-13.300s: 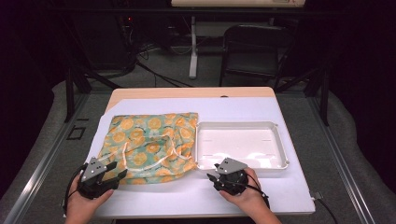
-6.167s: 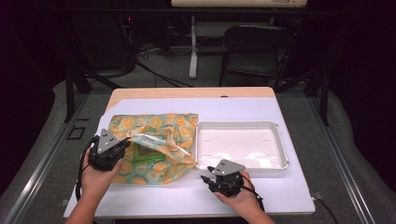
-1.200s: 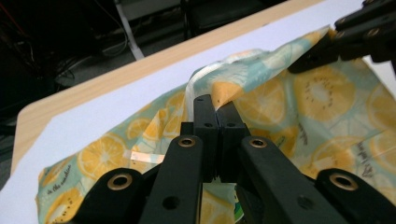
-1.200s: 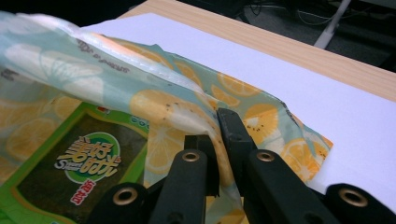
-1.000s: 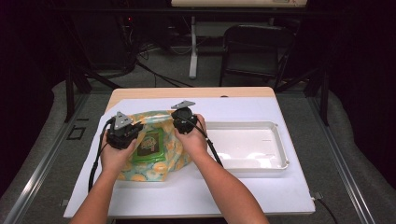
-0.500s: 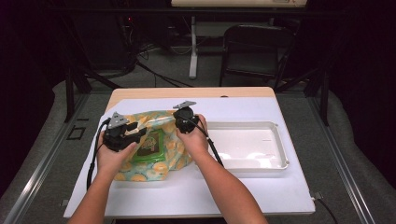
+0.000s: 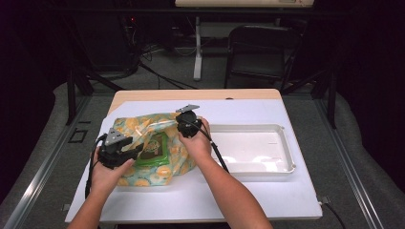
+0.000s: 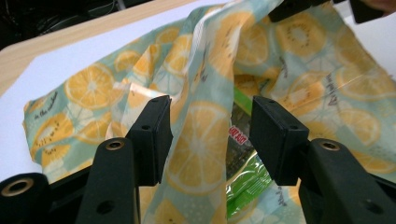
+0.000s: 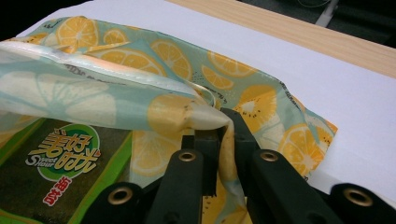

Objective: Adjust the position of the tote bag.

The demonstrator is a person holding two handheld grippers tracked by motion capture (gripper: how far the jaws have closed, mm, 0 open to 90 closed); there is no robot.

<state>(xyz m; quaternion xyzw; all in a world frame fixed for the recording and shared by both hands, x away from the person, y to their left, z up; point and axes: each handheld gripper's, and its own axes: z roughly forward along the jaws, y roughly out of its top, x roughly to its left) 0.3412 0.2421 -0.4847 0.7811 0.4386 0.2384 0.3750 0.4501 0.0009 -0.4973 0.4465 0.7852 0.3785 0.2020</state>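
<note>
Two tools work one citrus-print bag [image 7: 143,131] on the table [image 7: 267,191]. Left tool [image 8: 208,135]: jaws have just been opening and stand spread, a fold of bag fabric between them, pads clear of it. A green snack packet [image 7: 154,148] lies inside the bag, just ahead. Right tool [image 9: 219,122]: pressed together, pinching the bag's rim. A white tray [image 7: 253,150] sits right of it.

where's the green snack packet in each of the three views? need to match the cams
High view: green snack packet sits left of centre, inside the opened citrus-print bag.
Left gripper view: a green strip of it shows low, right of centre, in the bag mouth.
Right gripper view: its label fills the bottom left corner, under the lifted bag edge.
Shared landmark: the bag's orange-slice print.
</note>
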